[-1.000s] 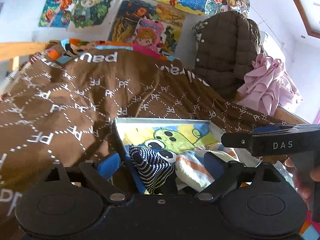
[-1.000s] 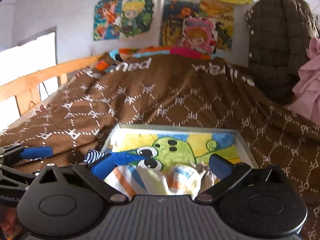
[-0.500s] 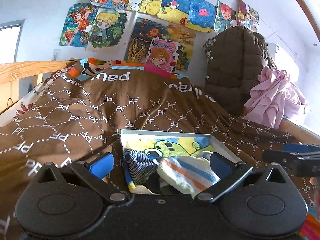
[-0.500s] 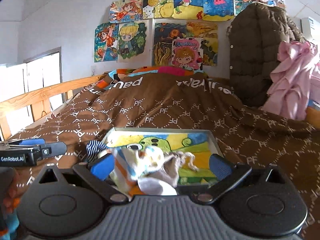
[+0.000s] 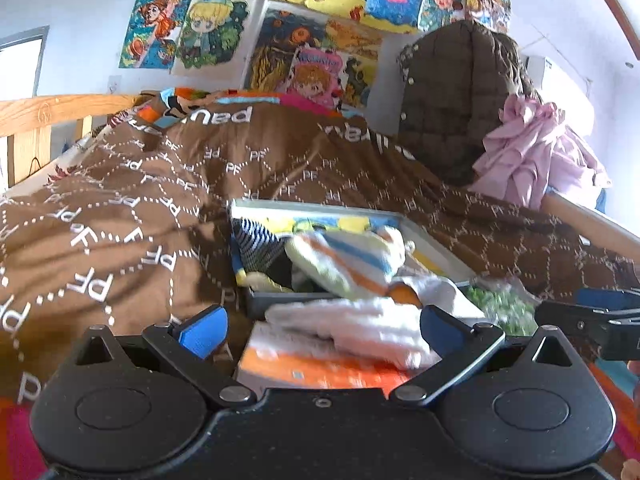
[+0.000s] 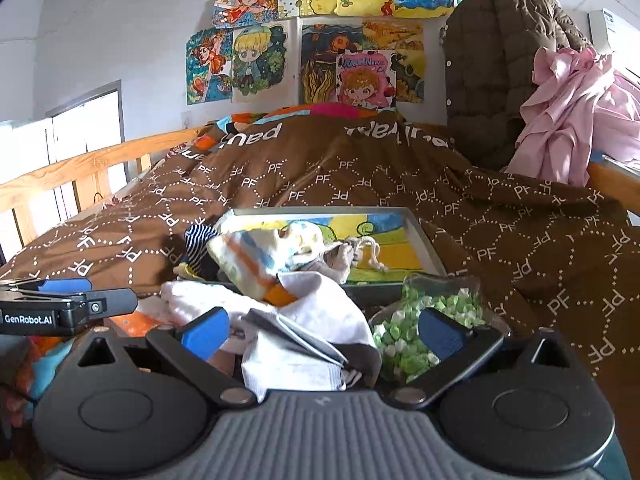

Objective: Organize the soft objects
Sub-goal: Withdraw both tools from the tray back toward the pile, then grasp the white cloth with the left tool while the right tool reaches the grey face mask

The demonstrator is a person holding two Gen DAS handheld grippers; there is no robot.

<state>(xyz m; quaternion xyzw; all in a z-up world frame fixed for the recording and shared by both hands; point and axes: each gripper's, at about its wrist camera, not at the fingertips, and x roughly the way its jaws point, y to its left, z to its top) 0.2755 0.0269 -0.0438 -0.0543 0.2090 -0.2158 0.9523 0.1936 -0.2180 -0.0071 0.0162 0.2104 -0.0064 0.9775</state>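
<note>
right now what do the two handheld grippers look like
The left gripper has a black body with two round discs, black linkage arms with silver pivots and blue finger pads. The right gripper matches it, but with a ribbed grey housing. White GenRobot.AI lettering marks the left one's side.

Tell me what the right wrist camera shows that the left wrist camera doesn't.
Only the right wrist view shows the grey drawstring pouch in the tray and the window. Only the left wrist view shows the orange book under the white cloth. Both show the tray, the striped orange-and-blue cloth, the navy striped sock, the bag of green bits and the brown quilt.
</note>
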